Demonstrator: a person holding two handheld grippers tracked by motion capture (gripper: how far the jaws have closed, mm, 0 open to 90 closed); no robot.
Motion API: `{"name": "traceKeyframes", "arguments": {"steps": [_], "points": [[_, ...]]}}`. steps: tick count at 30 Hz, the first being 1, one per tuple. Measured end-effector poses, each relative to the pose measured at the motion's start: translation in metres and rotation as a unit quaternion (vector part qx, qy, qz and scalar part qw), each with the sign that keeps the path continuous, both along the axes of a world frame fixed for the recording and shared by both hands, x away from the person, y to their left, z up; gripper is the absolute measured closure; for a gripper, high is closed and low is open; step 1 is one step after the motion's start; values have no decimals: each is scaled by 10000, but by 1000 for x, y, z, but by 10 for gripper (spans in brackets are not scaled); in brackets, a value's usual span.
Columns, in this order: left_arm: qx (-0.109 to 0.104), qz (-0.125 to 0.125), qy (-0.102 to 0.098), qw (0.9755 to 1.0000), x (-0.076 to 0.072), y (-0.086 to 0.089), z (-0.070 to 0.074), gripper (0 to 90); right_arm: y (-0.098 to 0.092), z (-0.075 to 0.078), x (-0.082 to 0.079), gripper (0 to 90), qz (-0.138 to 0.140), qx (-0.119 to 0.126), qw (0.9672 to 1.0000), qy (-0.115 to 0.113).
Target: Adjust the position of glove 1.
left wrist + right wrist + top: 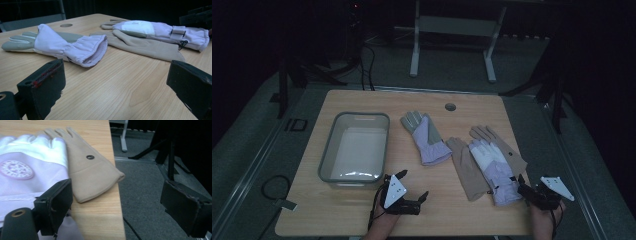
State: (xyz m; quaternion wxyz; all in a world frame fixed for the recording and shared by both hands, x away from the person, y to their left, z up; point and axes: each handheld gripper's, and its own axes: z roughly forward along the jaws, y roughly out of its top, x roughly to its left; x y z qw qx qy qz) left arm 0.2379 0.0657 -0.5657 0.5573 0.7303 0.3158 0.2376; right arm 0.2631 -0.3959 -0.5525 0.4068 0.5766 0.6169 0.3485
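Four gloves lie on the wooden table [362, 210], two lilac and two tan. One lilac glove with a grey palm [426, 137] lies alone just above the centre of the high view, fingers toward the far edge; in the left gripper view it stretches across the upper left, its cuff open toward the camera. The second lilac glove with a white back [494, 167] sits right of centre, lying over both tan ones. One tan glove [466, 167] shows at its left side, the other tan glove [507, 147] at its right, reaching out to the table's right edge. In the right gripper view this outer tan glove carries a small dark round button, and its cuff overhangs the table edge slightly.

One grey rectangular tub [354, 149] stands at centre left of the high view, beside the lone lilac glove and apart from it.

There are two grippers. The left gripper [414, 192] is at the lower middle of the high view, just below the tub's near right corner, jaws spread wide and holding nothing; its own view shows bare tabletop between them. The right gripper [524, 189] is at the lower right, at the cuff of the white-backed glove, jaws likewise wide apart and empty; in its own view one jaw stands over the lilac cuff and the other over the grey floor [150, 182] beyond the table edge.
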Motion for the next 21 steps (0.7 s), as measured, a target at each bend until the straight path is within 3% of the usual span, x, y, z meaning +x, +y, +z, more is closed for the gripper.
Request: {"name": "traceKeyframes", "arguments": {"steps": [9, 16, 18, 19, 21], "points": [[9, -31, -13, 10000, 0, 0, 0, 22, 2, 3, 2, 105, 200, 23, 9995, 262], [12, -54, -8, 10000, -1, 0, 0, 22, 5, 28, 6, 104, 446, -2, 9987, 243], [19, -57, -15, 10000, -1, 0, 0, 22, 8, 34, 10, 136, 407, -40, 9983, 411], [19, -57, -15, 10000, -1, 0, 0, 22, 8, 37, 14, 127, 492, 54, 9968, 624], [10, -64, -7, 10000, -1, 0, 0, 22, 7, 39, 17, 133, 563, 177, 9957, 711]]}}
